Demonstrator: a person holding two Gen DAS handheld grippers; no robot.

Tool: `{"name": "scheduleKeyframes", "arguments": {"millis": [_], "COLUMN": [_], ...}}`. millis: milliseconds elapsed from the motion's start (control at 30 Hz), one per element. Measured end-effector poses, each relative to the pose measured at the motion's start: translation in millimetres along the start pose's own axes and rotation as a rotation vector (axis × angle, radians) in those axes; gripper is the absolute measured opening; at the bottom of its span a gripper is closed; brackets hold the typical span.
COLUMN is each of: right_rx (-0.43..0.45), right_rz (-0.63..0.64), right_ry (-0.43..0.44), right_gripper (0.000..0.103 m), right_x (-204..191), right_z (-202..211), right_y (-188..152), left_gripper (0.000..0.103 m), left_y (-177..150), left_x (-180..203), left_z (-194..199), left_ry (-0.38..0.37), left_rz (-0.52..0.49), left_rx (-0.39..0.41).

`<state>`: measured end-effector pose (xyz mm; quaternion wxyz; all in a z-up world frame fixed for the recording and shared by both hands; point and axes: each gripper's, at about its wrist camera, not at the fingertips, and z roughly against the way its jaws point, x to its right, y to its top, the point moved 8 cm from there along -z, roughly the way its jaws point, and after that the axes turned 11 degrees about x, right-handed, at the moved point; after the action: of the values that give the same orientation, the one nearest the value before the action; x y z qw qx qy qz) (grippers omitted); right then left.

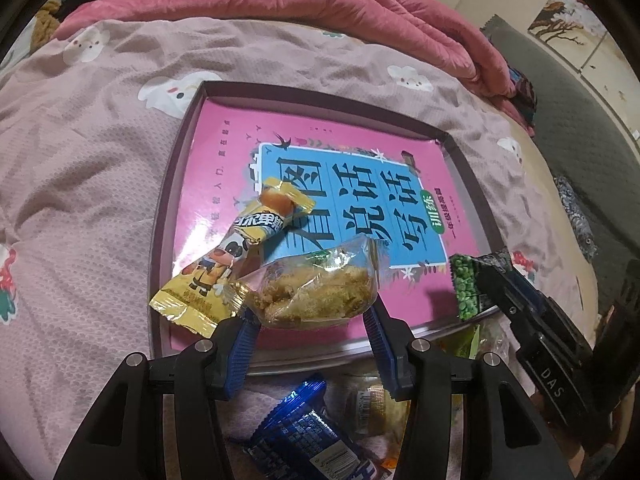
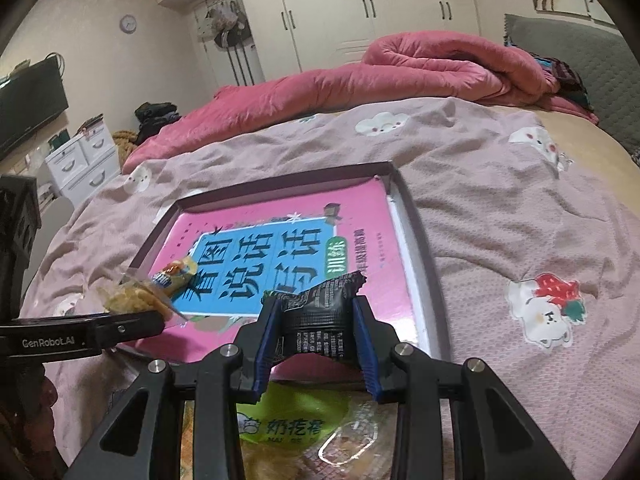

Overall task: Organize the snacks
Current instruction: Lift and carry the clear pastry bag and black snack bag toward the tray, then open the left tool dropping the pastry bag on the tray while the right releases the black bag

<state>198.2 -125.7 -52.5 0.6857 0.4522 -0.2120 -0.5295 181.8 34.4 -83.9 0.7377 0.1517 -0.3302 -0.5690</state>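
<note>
A shallow box (image 1: 172,184) with a pink book (image 1: 224,152) lying in it sits on the bed. My left gripper (image 1: 310,314) is shut on a clear packet of crumbly yellow snack (image 1: 316,288), held just over the box's near edge. A yellow wrapped snack (image 1: 224,256) lies in the box beside it, touching it. My right gripper (image 2: 316,316) is shut on a small black packet (image 2: 320,312) over the box's near right part. That packet shows green peas (image 1: 466,288) in the left wrist view, where the right gripper (image 1: 484,276) enters from the right.
Below the grippers, outside the box, lie a blue packet (image 1: 308,436), a pale packet (image 1: 368,404) and a green-and-clear bag (image 2: 296,424). A rolled pink quilt (image 2: 400,76) lies at the back of the bed. The patterned pink sheet (image 2: 520,216) spreads around the box.
</note>
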Motion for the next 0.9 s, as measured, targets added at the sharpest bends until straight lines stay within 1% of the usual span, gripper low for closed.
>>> {"name": "scheduleKeyframes", "arguments": {"millis": [167,433,733,900], "right_rx": [-0.027,-0.039,-0.045,-0.049], "right_rz": [0.018,0.02,0.015,0.004], "right_ry": [0.021,0.011,-0.019,-0.051], "right_gripper": [0.037,0.037,0.038,0.038], "right_x": [-9.7,-8.1,-3.0,5.6], "right_z": [-7.1,-9.4,-10.4,-10.2], "right_y": [-7.1,-11.3,-12.7,-12.9], "left_gripper": [0.054,0.054,0.054,0.054], "left_y": [-1.3,-2.3,-3.0,-2.0], "left_x": [4.1,8.3,9.5,10.4], "left_z": [-4.6,-7.6,-8.7,-10.1], "left_ry": [-0.003,-0.005,-0.004,0.0], "left_rz": [-0.01,-0.026,-0.036,-0.04], "left_rx": [-0.011,-0.017,-0.024,-0.027]}}
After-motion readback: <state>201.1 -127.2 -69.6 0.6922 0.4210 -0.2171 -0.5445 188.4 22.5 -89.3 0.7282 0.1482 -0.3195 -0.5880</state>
